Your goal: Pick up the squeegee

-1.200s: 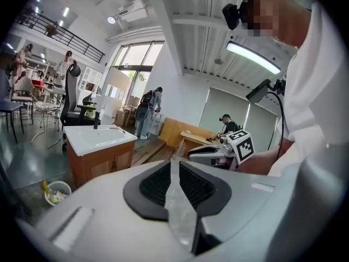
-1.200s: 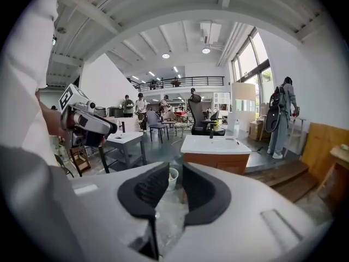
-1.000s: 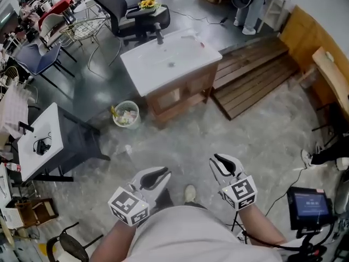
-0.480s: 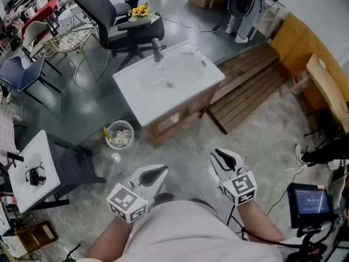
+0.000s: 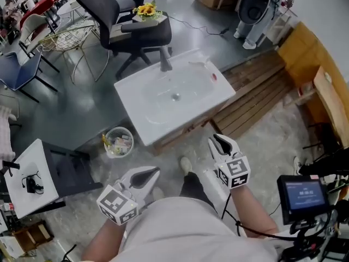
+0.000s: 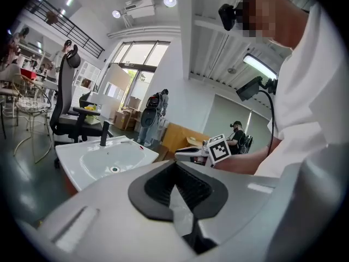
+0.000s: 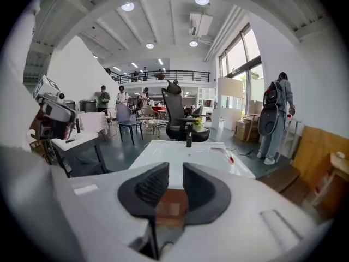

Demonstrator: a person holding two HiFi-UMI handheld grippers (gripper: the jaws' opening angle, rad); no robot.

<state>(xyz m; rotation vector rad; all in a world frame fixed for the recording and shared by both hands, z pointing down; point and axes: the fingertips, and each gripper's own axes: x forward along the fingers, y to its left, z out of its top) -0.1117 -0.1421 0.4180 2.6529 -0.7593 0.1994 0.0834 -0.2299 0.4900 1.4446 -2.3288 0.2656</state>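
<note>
The sink (image 5: pixel 188 105) stands mid-floor, with its tap (image 5: pixel 165 59) at the twelve o'clock edge. Behind that, at eleven, is an office chair (image 5: pixel 131 26). A bin (image 5: pixel 118 142) sits on the floor at the sink's eight o'clock, with a small table (image 5: pixel 22 157) beyond it. Wooden decking (image 5: pixel 256 91) lies at three.

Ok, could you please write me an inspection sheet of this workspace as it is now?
Surface: white sink top on a wooden cabinet, black tap at its far edge.
Job's things: small red thing on the sink top's right side; too small to tell if it is the squeegee.
Clutter: waste basket on the floor beside the cabinet.
Grippers: left gripper jaw tips together, right gripper jaws apart; both empty.
Cables: black cable on the floor behind the sink.
Surroundings: office chair, wooden pallet, person standing.
</note>
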